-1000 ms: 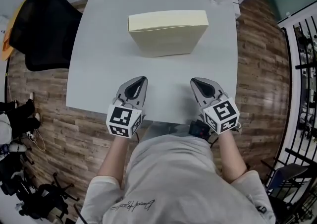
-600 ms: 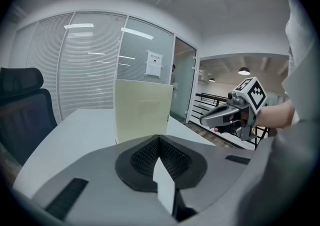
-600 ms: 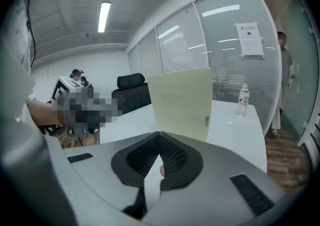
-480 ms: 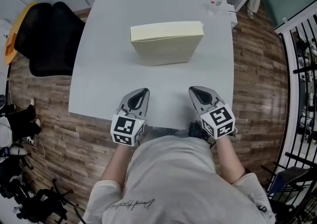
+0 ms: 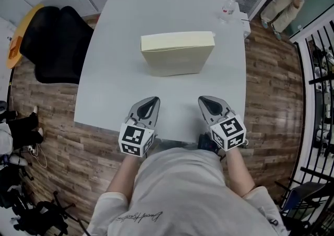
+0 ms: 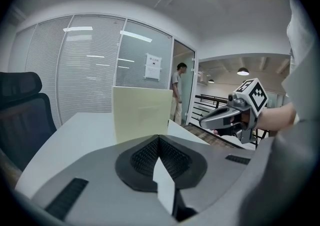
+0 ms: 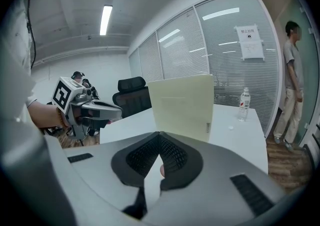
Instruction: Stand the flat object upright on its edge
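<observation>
Head view: the cream flat box stands upright on its long edge at the middle of the white table, broad face toward the person. The left gripper and the right gripper sit side by side at the near table edge. Both are well apart from the box, pointing toward it, with bare tabletop between. A water bottle stands at the far right corner. A black office chair is off the table's left side.

Left gripper view: the jaws are pressed together, pads meeting along a centre line, nothing between them. The box rises vertical straight ahead beyond the jaw tips, not touching. The right gripper shows to the right, held in a hand. A person stands in a doorway behind.

Right gripper view: the jaws are pressed together and empty. The box stands upright ahead, slightly right of the jaw line, clear of the tips. The left gripper shows at the left, the bottle behind the box to the right.
</observation>
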`<state>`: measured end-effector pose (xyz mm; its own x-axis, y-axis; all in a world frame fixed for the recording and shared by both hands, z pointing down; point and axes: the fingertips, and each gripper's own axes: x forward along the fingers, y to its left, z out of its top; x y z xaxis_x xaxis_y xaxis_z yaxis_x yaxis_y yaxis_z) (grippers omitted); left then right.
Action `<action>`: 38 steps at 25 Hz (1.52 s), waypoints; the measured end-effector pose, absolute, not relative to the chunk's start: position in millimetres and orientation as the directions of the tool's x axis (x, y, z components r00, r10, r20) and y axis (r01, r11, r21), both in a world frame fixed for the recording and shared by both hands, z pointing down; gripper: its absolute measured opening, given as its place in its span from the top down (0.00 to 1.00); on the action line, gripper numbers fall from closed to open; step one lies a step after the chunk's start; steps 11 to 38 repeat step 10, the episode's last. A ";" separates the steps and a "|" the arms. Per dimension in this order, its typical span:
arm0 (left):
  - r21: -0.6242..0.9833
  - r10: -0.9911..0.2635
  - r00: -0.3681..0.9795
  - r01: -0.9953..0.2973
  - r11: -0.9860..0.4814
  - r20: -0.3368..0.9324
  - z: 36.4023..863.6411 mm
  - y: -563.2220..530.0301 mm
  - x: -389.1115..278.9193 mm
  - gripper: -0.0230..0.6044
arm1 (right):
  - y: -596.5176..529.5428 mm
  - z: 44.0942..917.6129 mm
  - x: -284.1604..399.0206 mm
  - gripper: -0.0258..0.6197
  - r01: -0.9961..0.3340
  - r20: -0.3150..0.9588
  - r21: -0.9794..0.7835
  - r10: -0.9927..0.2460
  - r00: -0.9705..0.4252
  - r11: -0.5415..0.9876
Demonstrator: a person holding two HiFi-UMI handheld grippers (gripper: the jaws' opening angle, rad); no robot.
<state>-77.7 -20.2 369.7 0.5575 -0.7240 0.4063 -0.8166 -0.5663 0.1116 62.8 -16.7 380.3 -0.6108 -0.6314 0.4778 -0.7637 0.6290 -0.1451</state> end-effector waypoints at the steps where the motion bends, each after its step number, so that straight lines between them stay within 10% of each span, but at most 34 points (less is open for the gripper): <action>1: 0.110 -0.725 0.558 -0.817 -0.567 0.404 368.6 -20.8 -77.9 0.94 | -16.9 379.9 61.9 0.92 -0.763 0.477 -0.144 -0.631 -0.612 0.630; 38: 0.117 -0.725 0.558 -0.818 -0.564 0.404 365.9 -19.4 -78.8 0.94 | -17.2 376.2 61.1 0.92 -0.764 0.471 -0.143 -0.636 -0.611 0.629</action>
